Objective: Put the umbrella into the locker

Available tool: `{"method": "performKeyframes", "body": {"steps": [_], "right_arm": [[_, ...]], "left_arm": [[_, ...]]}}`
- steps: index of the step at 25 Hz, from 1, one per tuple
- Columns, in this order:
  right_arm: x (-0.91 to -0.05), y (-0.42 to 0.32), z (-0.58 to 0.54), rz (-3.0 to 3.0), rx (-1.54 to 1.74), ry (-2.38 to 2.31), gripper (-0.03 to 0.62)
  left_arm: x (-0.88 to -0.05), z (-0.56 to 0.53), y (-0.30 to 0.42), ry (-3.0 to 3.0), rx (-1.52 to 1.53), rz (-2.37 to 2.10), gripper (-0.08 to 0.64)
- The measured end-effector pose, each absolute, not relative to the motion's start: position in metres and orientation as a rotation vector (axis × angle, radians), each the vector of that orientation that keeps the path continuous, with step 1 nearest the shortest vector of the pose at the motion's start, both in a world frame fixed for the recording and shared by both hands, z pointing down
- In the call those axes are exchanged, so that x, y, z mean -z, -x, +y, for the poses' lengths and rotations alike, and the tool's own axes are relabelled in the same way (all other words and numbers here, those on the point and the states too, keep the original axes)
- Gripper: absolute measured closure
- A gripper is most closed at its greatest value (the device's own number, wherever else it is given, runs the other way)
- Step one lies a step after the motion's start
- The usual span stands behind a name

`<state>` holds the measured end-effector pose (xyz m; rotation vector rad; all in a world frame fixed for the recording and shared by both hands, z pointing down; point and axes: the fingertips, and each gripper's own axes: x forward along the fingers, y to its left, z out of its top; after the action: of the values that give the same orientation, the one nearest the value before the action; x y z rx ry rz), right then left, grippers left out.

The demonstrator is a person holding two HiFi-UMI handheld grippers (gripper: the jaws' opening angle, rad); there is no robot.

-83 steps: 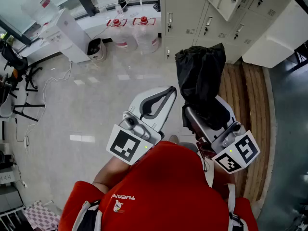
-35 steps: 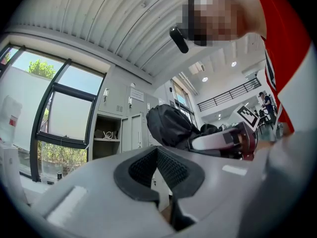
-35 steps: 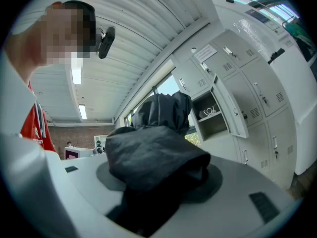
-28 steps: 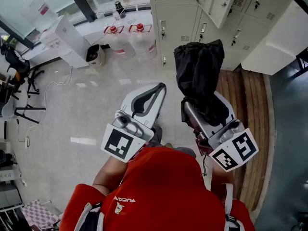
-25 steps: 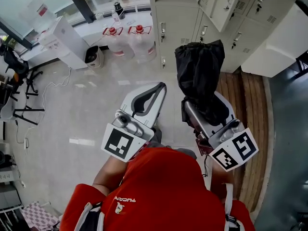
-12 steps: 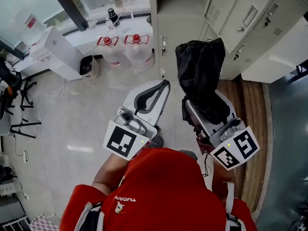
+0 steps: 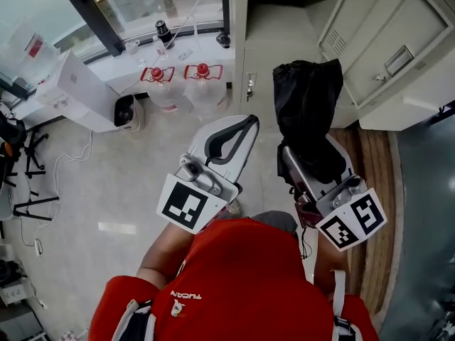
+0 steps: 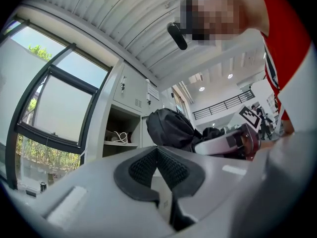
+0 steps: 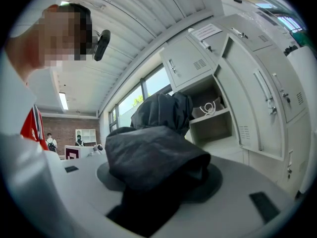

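My right gripper (image 7: 307, 163) has its jaws clenched on the black folded fabric umbrella (image 7: 306, 109). In the right gripper view the dark cloth fills the space between the pads and bunches up past the tips (image 9: 153, 152). The umbrella is in the air in front of the grey metal locker (image 7: 281, 20), outside it and not touching it.

The locker's compartment stands open on the far side. Its grey door (image 7: 387, 48) is swung out to the right, and a coiled white cable (image 9: 210, 107) lies on the shelf inside. From the right gripper that compartment shows beyond the umbrella and a little to its right.

My left gripper (image 7: 234, 132) is just left of the umbrella and apart from it. In the left gripper view its dark ribbed pads (image 8: 143, 168) meet at the tips, with nothing between them.

Far left on the pale tiled floor (image 7: 85, 183), two clear water bottles with red caps (image 7: 202, 84) stand against the wall under the window, beside a white box-shaped cabinet (image 7: 78, 91).
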<state>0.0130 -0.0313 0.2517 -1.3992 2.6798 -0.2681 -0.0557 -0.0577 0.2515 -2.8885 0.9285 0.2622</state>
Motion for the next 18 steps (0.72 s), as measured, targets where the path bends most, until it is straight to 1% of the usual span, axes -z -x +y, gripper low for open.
{"method": "performKeyframes", "body": {"steps": [18], "right_arm": [[-0.267, -0.041, -0.152, 2.721, 0.225, 1.479, 0.339]], "left_arm": [[-0.258, -0.174, 0.028, 2.849, -0.303, 0.964, 0.555]]}}
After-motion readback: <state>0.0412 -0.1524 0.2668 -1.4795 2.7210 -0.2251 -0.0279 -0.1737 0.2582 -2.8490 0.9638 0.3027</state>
